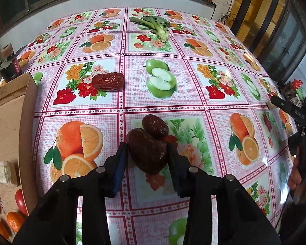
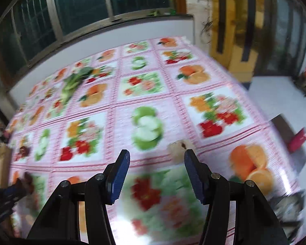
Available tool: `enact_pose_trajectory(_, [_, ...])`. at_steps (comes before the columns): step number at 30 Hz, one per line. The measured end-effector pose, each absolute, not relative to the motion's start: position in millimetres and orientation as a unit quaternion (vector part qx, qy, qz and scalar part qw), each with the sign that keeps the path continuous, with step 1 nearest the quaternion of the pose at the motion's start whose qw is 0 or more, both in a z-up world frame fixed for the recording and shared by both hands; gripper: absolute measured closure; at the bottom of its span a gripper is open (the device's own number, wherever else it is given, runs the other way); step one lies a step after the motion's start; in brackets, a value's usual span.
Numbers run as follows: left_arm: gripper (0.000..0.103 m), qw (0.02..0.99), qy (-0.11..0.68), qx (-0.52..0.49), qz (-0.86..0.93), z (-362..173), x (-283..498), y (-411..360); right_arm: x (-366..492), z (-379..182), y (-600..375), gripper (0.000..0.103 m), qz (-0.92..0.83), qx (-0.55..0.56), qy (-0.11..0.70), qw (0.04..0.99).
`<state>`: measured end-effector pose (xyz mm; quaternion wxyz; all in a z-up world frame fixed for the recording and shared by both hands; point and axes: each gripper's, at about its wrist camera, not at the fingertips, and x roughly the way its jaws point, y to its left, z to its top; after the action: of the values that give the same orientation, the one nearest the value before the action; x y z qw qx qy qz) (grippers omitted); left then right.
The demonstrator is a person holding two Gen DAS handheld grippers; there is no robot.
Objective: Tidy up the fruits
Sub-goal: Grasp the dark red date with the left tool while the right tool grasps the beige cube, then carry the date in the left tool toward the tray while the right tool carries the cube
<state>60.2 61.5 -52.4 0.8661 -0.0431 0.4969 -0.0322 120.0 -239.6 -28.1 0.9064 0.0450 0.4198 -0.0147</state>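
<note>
My left gripper (image 1: 148, 153) tilts steeply down, pinching a date (image 1: 146, 152); my right gripper (image 2: 156, 163) angles downward, spread and empty, over the table (image 2: 214, 159).

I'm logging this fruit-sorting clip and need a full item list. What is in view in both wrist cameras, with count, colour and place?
Red dates: three, dark red; one between the left gripper's pads, one touching it just beyond, one farther off to the left.
Leafy vegetable: one, green, far end of the table.
Cardboard box: one, brown, left edge; orange fruits inside.
Pale lump: one, beige, blurred, beyond the right gripper's tip.
Tablecloth: one, pink with fruit prints, covering the table.
Left gripper: black, blue pads, closed on a date.
Right gripper: black, blue pads, open, holding nothing.
</note>
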Motion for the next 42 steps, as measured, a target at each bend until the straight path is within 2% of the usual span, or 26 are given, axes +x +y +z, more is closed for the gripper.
enact_pose_trajectory(7, [0.067,0.868,0.493,-0.048,-0.039,-42.5,53.1,60.3,136.7,-37.7,-260.3,0.046,-0.047,0.037,0.438,0.897])
enact_pose_trajectory(9, [0.067,0.868,0.493,-0.050,-0.041,-40.8,51.6,60.2,140.5,-42.7,-264.9,0.050,-0.055,0.033,0.446,0.893])
enact_pose_trajectory(10, [0.067,0.868,0.493,-0.051,-0.042,-40.5,50.9,60.4,142.5,-45.5,-268.2,0.059,-0.058,0.037,0.451,0.890])
enact_pose_trajectory(11, [0.067,0.868,0.492,-0.051,-0.042,-39.5,49.8,60.5,143.8,-48.5,-271.6,0.075,-0.055,0.044,0.455,0.888])
enact_pose_trajectory(13, [0.067,0.869,0.490,-0.051,-0.043,-38.2,47.7,60.3,144.9,-53.1,-274.8,0.094,-0.039,0.062,0.462,0.884])
enact_pose_trajectory(16, [0.067,0.870,0.488,-0.050,-0.043,-35.7,44.1,61.7,137.7,-47.5,-268.1,0.096,-0.027,0.059,0.450,0.891])
enact_pose_trajectory(18, [0.067,0.870,0.488,-0.051,-0.043,-35.0,42.3,63.3,134.5,-42.2,-263.6,0.096,-0.023,0.056,0.446,0.893])
enact_pose_trajectory(19, [0.067,0.870,0.488,-0.052,-0.042,-34.9,41.7,64.2,134.1,-39.1,-262.6,0.089,-0.028,0.056,0.443,0.894])
enact_pose_trajectory(20, [0.067,0.870,0.489,-0.052,-0.042,-34.5,40.5,65.2,133.8,-35.9,-262.5,0.066,-0.040,0.054,0.440,0.896])
enact_pose_trajectory(21, [0.067,0.870,0.488,-0.053,-0.042,-34.0,39.7,65.9,134.5,-33.6,-262.8,0.050,-0.047,0.052,0.437,0.897])
enact_pose_trajectory(22, [0.067,0.871,0.487,-0.054,-0.042,-33.5,38.6,66.7,133.7,-30.7,-263.6,0.027,-0.051,0.051,0.428,0.901])
enact_pose_trajectory(28, [0.067,0.872,0.485,-0.055,-0.044,-31.2,35.7,67.9,155.4,-38.5,-265.2,0.030,-0.076,0.038,0.434,0.897])
enact_pose_trajectory(30, [0.067,0.872,0.484,-0.054,-0.045,-30.2,34.3,67.5,164.2,-47.1,-268.2,0.053,-0.072,0.044,0.447,0.890])
enact_pose_trajectory(31, [0.067,0.872,0.484,-0.053,-0.046,-30.1,34.1,67.3,168.3,-53.3,-271.1,0.071,-0.062,0.056,0.459,0.884])
enact_pose_trajectory(42, [0.067,0.876,0.477,-0.050,-0.050,-24.5,28.1,66.7,123.2,-28.1,-230.0,0.071,0.021,0.049,0.423,0.904])
